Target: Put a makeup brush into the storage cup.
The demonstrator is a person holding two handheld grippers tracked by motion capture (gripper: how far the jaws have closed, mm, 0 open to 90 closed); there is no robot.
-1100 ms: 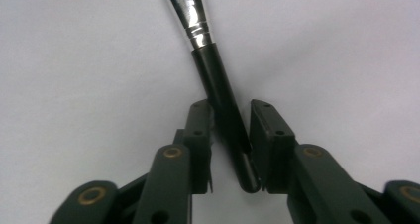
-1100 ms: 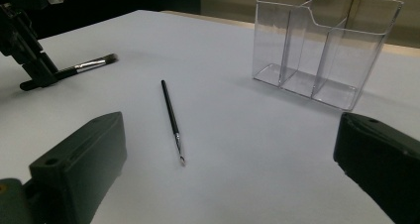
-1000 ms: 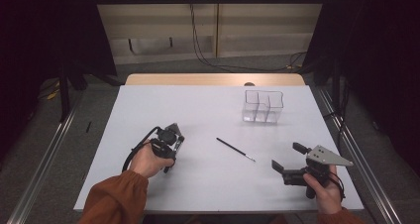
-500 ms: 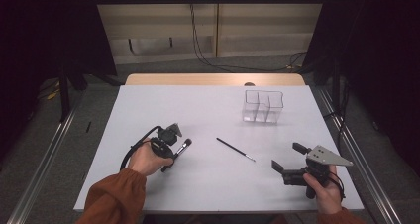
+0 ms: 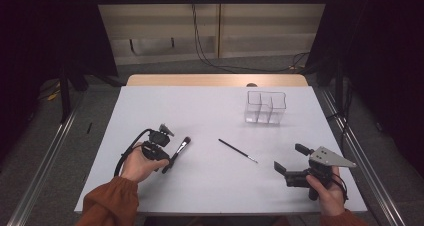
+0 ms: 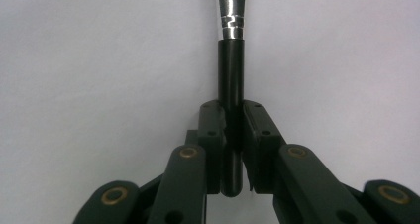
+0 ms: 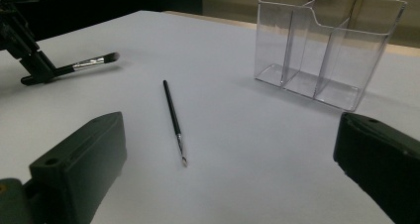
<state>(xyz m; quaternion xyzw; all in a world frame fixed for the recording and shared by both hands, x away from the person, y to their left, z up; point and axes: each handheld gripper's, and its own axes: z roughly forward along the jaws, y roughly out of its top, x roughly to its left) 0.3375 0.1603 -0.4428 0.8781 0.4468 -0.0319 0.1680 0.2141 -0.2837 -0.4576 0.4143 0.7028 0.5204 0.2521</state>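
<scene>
We see the left tongs [image 5: 169, 162] clamped on the black handle of a makeup brush with a silver metal ferrule and a dark bristle tip [image 5: 181, 147]. In the left gripper view the tongs [image 6: 233, 135] pinch that handle near its butt end, and the makeup brush [image 6: 231, 60] runs straight out ahead over the white counter [image 6: 74, 60]. From above, the bristle end points up and to the right, away from the left hand [image 5: 137, 163]. We cannot tell whether the tip touches the counter [image 5: 210, 111]. Over on the right, the right tongs [image 5: 289, 157] stand wide apart with nothing between them. Ahead of them a thin black liner brush with a fine pale tip [image 7: 174, 121] lies flat on the counter. Farther back stands a clear plastic organiser box with three compartments [image 7: 327, 45], upright, well apart from both brushes.
</scene>
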